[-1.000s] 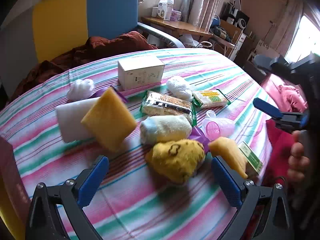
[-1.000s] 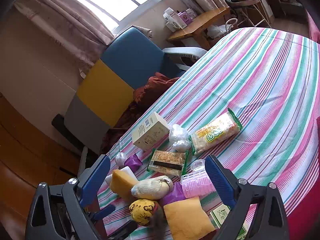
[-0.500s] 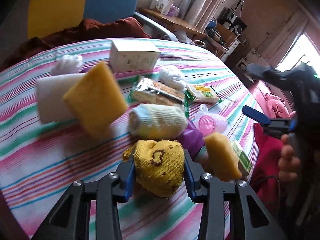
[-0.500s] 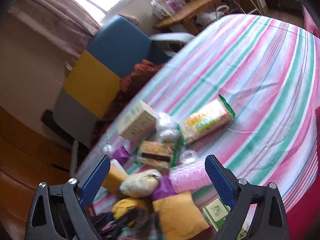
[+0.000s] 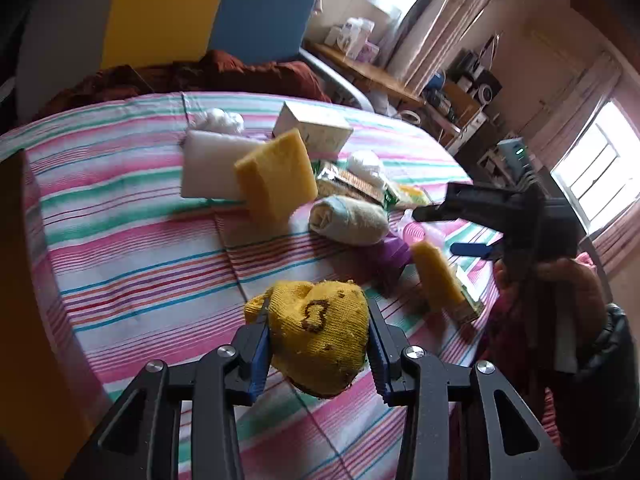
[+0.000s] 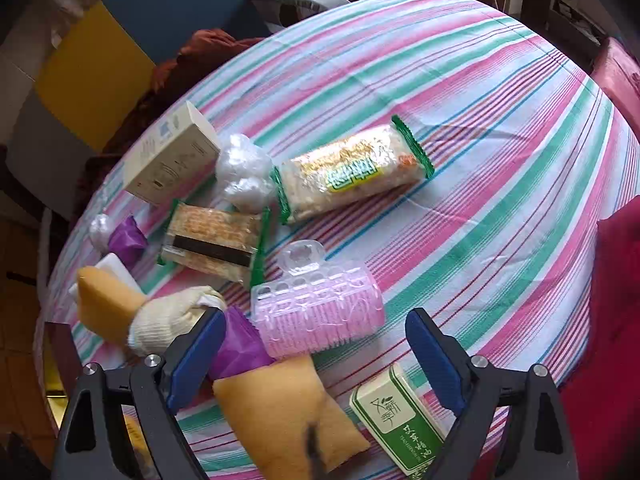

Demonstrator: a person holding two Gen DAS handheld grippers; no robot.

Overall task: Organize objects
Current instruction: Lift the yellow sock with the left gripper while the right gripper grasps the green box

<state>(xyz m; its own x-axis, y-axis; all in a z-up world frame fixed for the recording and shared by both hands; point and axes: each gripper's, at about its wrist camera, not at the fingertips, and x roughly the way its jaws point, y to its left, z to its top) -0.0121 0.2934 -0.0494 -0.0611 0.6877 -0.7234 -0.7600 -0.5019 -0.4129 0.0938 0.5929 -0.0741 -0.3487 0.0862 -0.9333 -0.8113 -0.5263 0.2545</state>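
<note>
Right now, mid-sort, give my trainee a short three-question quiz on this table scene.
1. True or false: the left hand-held gripper is shut on the yellow sock.
2. Multiple choice: what lies between the right hand-held gripper blue pads? A) white box B) pink hair roller C) green-wrapped snack.
3. Fill in: the small green box lies beside the orange ____.

Key:
1. True; its pads press both sides of the sock.
2. B, the pink hair roller; the jaws are closing but not pressing it.
3. Sponge.
</note>
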